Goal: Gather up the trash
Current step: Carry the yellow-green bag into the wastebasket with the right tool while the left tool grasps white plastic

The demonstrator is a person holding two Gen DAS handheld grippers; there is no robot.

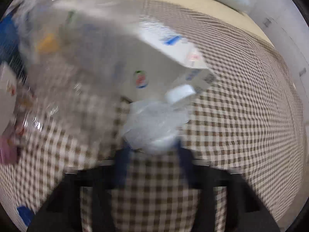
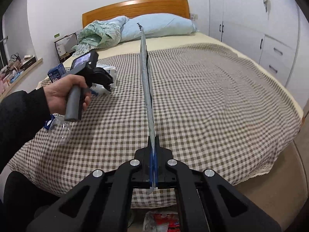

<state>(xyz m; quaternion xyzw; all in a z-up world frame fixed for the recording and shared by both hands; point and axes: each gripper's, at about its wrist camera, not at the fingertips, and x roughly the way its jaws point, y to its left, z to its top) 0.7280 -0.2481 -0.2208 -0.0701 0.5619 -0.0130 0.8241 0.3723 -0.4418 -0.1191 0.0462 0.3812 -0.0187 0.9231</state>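
My left gripper (image 1: 154,147) is shut on a crumpled clear plastic bottle (image 1: 152,123) with a white cap (image 1: 180,92), above the checked bedspread (image 1: 241,96); the view is blurred. A white carton (image 1: 170,44) lies just beyond it. In the right wrist view the left gripper (image 2: 108,86) is held by a hand over the bed's left side, near the carton (image 2: 110,71) and a blue box (image 2: 57,74). My right gripper (image 2: 153,141) is shut on the edge of a thin grey plastic bag (image 2: 145,73), stretched upward. An empty clear bottle (image 2: 60,128) lies near the bed's left edge.
The bed has pillows (image 2: 156,27) and a crumpled green quilt (image 2: 96,34) at the wooden headboard. White wardrobes (image 2: 251,23) stand on the right. A cluttered shelf (image 2: 17,65) runs along the left wall. Red-and-clear wrappers (image 2: 162,222) show low down under my right gripper.
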